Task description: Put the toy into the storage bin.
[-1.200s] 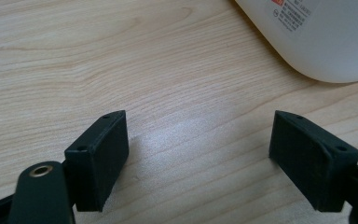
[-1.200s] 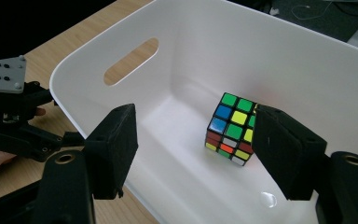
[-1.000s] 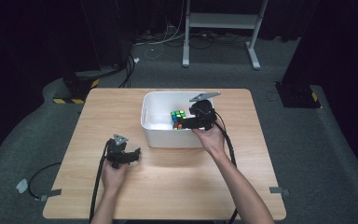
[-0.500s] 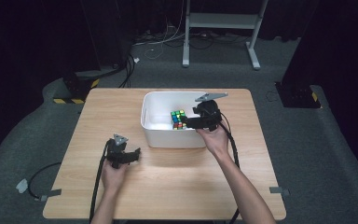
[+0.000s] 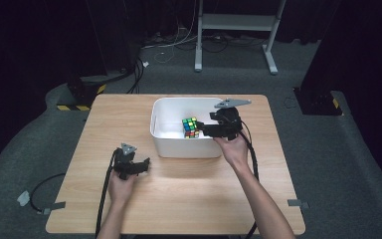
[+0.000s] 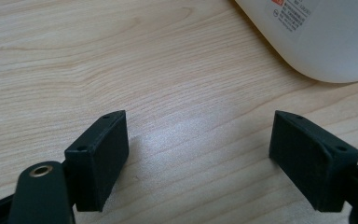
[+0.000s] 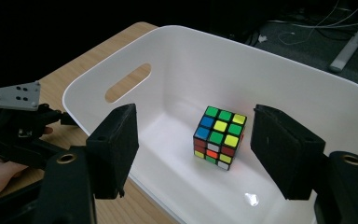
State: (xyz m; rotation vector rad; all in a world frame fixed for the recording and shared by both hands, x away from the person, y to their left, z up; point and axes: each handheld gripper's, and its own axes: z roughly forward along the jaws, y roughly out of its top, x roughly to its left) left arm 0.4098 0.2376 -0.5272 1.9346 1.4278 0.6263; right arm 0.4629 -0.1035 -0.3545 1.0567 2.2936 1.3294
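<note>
Hovering over the white bin (image 7: 168, 51), the right claw (image 7: 195, 140) has its pads apart and clamps nothing. The puzzle cube (image 7: 219, 136) lies on the bin's floor, ahead of the claw and a little below it, in line with the gap and nearer the right-hand pad. The left claw (image 6: 198, 154) is also spread wide over bare table (image 6: 74, 56), with the bin's rounded wall ahead of it and off to its right, not touching.

The likeliest trouble is a bad bite. The cube sits turned with an edge towards the pads rather than a flat face, so closing now would probably catch corners, and the cube could twist or squirt out. The right-hand pad has less room than the other and might land on top of the cube instead of beside it. Nothing steadies the bin, so a knock on its rim or wall could push it across the table.

How far the cube lies beyond the pads is hard to judge. From above, the claw's dark tips merge with the cube's edge, so contact cannot be ruled in or out there. The cube's underside and far faces are hidden, and the bin's near wall is cut off behind the claw's own body.
</note>
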